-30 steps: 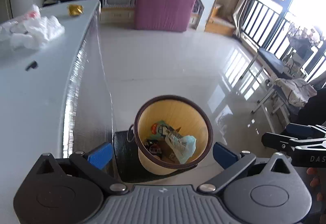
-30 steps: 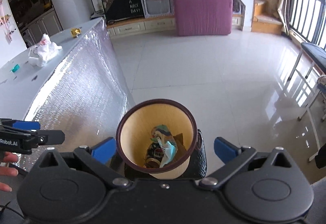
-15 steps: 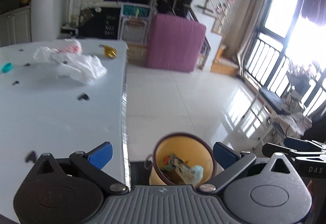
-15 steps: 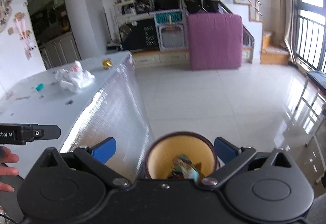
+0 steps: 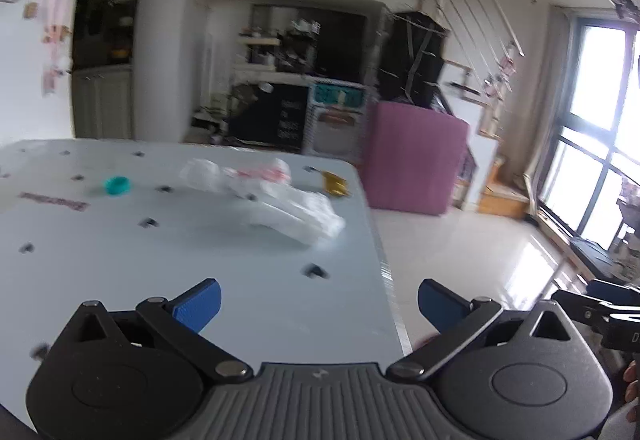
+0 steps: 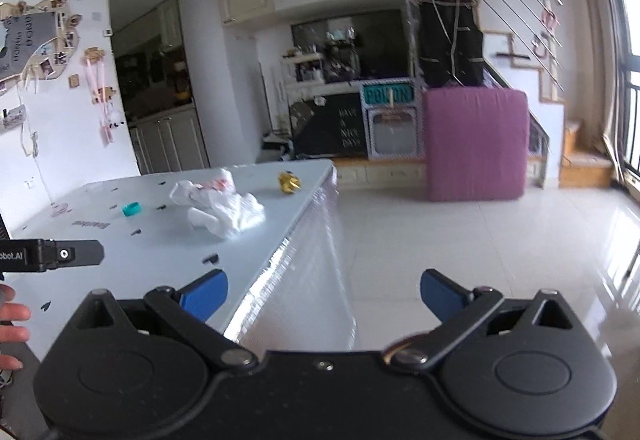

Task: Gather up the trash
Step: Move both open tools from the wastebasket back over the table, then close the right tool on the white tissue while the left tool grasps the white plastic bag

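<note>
Both your grippers have tilted up since a second ago: the yellow trash bin that filled the lower part of each view, with wrappers and a pale blue bag inside it, has dropped out of sight, and the tabletop now faces you.

Left gripper (image 5: pixel 318 304): jaws spread wide, nothing between the blue pads (image 5: pixel 198 303). It hangs over the near right part of the white table (image 5: pixel 120 280), close to the edge. This view is motion-blurred.

Right gripper (image 6: pixel 323 294): jaws also spread wide and empty. It sits off the table's right side, over the silver foil side panel (image 6: pixel 312 240) and the tiled floor (image 6: pixel 480 240). A hand (image 6: pixel 12 324) and the left gripper's black body show at this view's left edge.

Trash on the table, all ahead of your jaws and untouched:
- crumpled white plastic bag (image 5: pixel 296 210), with a second white bag with red print (image 5: pixel 256 174) touching it on the far side; in the right view the white heap (image 6: pixel 224 214) lies mid-table.
- gold foil wrapper (image 5: pixel 335 184), near the far right corner, just beyond the bags (image 6: pixel 289 182).
- teal bottle cap (image 5: pixel 117 185), left of the bags and apart from them (image 6: pixel 132 209).
- pink printed label (image 5: pixel 54 201) flat on the surface, left of the cap; whether it is loose or stuck on, you cannot tell.

No container shows in either current view, so contents cannot be checked now.

Beyond the table: a purple mattress (image 6: pixel 476 144) stands upright on the floor.
</note>
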The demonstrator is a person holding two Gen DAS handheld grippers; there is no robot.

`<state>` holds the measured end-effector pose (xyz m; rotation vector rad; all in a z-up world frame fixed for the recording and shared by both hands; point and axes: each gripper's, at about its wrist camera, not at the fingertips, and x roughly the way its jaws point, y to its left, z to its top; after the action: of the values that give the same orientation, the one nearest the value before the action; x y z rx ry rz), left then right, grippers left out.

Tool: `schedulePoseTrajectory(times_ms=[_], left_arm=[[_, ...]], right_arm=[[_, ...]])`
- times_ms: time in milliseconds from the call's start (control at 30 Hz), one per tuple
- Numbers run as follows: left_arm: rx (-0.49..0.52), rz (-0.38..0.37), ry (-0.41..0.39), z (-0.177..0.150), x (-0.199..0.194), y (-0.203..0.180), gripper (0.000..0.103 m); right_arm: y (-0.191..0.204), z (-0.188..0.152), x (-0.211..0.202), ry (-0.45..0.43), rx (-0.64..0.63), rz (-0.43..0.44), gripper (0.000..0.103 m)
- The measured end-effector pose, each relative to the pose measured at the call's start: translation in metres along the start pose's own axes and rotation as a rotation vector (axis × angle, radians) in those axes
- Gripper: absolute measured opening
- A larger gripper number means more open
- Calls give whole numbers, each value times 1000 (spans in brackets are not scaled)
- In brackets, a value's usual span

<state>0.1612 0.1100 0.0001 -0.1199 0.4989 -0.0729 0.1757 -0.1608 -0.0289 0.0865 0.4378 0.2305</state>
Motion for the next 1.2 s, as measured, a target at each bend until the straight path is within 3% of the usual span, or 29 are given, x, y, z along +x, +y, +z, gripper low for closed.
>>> schedulePoseTrajectory(times_ms=[133, 433, 600, 867, 1133, 1200], left_arm=[[-4, 46, -54, 9, 2, 31, 103], [11, 80, -41, 44, 44, 80, 103], [30, 79, -55, 60, 82, 94, 103], [-60, 80, 4, 76, 159, 114, 103], [22, 28, 10, 89, 226, 108, 103], [3, 27, 12, 93, 241, 112, 103]], right_arm=[[26, 4, 23, -26, -49, 36, 103], [78, 14, 100, -45, -138, 91, 103], [100, 22, 151, -27, -228, 112, 103], [118, 29, 225, 25, -354, 146, 103], [131, 23, 278, 96, -503, 240, 103], [131, 24, 286, 98, -496, 253, 103]])
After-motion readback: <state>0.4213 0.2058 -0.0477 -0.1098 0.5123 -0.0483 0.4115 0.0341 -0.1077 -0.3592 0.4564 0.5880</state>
